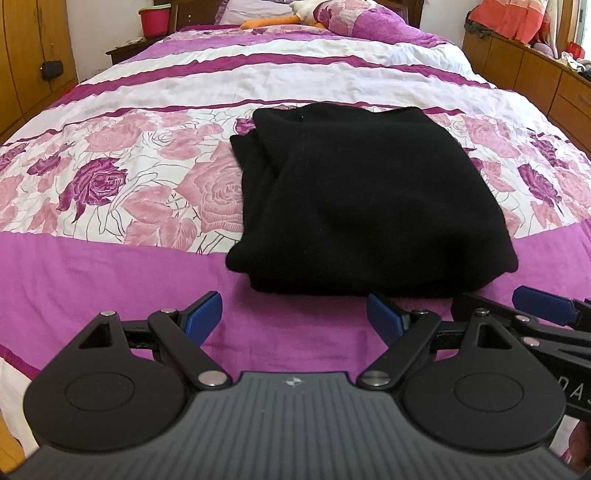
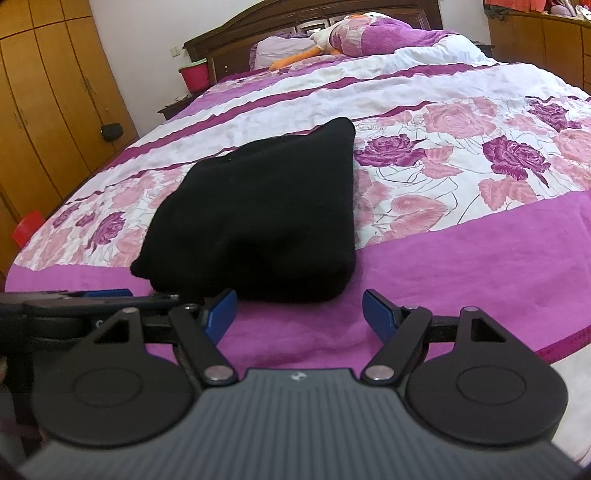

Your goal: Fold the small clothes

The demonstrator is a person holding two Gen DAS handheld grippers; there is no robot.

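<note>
A black garment (image 1: 362,199) lies folded into a thick rectangle on the bed's purple and floral cover (image 1: 110,266). My left gripper (image 1: 295,314) hovers just short of its near edge, blue pads wide apart and open with nothing between them. In the right wrist view the same black garment (image 2: 258,218) sits ahead and slightly left. My right gripper (image 2: 300,314) stands open near its front right corner, holding nothing. Each gripper shows at the edge of the other's view: the right gripper (image 1: 543,314) and the left gripper (image 2: 92,295).
Pillows and an orange and white plush toy (image 2: 314,48) lie at the headboard (image 2: 258,33). A red bucket (image 1: 155,20) stands on a nightstand at the left. Wooden wardrobes (image 2: 44,103) line the left wall, and a wooden cabinet (image 1: 535,74) with piled clothes runs along the right.
</note>
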